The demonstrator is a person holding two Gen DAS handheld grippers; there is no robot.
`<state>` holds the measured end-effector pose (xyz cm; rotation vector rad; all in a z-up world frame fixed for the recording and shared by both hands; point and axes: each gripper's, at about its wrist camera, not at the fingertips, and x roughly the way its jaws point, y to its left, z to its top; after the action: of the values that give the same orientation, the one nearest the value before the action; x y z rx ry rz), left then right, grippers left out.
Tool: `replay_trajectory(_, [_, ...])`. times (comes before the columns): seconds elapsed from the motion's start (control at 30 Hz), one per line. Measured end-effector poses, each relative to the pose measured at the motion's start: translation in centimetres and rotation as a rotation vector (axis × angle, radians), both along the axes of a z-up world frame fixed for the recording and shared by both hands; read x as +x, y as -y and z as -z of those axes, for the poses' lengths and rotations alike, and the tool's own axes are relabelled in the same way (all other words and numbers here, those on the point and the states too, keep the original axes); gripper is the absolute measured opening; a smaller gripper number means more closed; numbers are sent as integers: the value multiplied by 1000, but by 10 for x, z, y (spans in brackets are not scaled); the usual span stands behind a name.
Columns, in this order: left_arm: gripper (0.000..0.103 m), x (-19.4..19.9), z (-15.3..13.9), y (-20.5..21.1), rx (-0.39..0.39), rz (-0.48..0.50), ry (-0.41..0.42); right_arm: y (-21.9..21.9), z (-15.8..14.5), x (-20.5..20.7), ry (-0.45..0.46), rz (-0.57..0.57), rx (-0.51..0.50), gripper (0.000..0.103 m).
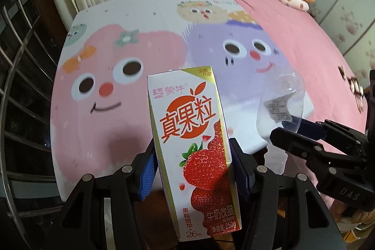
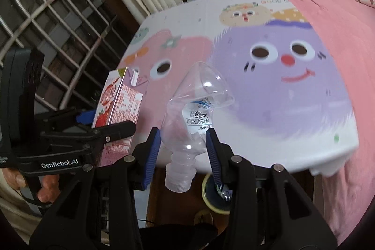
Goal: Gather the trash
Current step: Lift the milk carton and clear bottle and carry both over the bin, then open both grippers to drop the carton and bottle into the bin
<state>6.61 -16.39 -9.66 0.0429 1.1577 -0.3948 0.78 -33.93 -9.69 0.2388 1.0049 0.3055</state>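
Pink bed (image 1: 293, 22) behind, cartoon-print board (image 1: 131, 22) laid across it, barred window (image 2: 46, 15) to one side. Left gripper (image 1: 194, 165) clamped on a strawberry milk carton (image 1: 194, 142), blue fingers (image 1: 147, 172) pressed to both narrow sides, carton upright and lifted clear of the board. Right gripper (image 2: 182, 147) closed on a crushed clear bottle (image 2: 194, 114), gripped near the shoulder just above the neck, cap end hanging down toward the camera, crumpled body and label sticking up and forward. Both pieces of trash held in the air, side by side, near each other but apart. No bin seen in either view.

Likely risks from here: bottle slipping or pivoting, since thin crushed plastic gives under the pads and the grip sits low on a tapered part; carton tilting in its hold if swung fast, being tall above the grip line; leftover liquid dripping onto the bedding; grippers knocking together, given how close they travel.
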Motion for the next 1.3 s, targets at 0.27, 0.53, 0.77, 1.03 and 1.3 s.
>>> replay_trajectory(0.27, [58,-58,36,-6,-9,54,-55,-12,50,-51,-127,-22,-37,37])
replay_trajectory(0.53, [58,-88,99,19,-41,57,-119,12,127,-71,-245,-41,-53,37])
replay_trajectory(0.77, [55,-105,195,36,-8,44,-136,42,245,-77,-341,-28,-50,37])
replay_trajectory(1.03, [55,-100,296,40,29,37,-119,55,350,-61,-367,-29,-73,37])
replay_trajectory(1.3, [69,-100,339,43,72,41,-132,51,392,-52,-370,-52,-76,49])
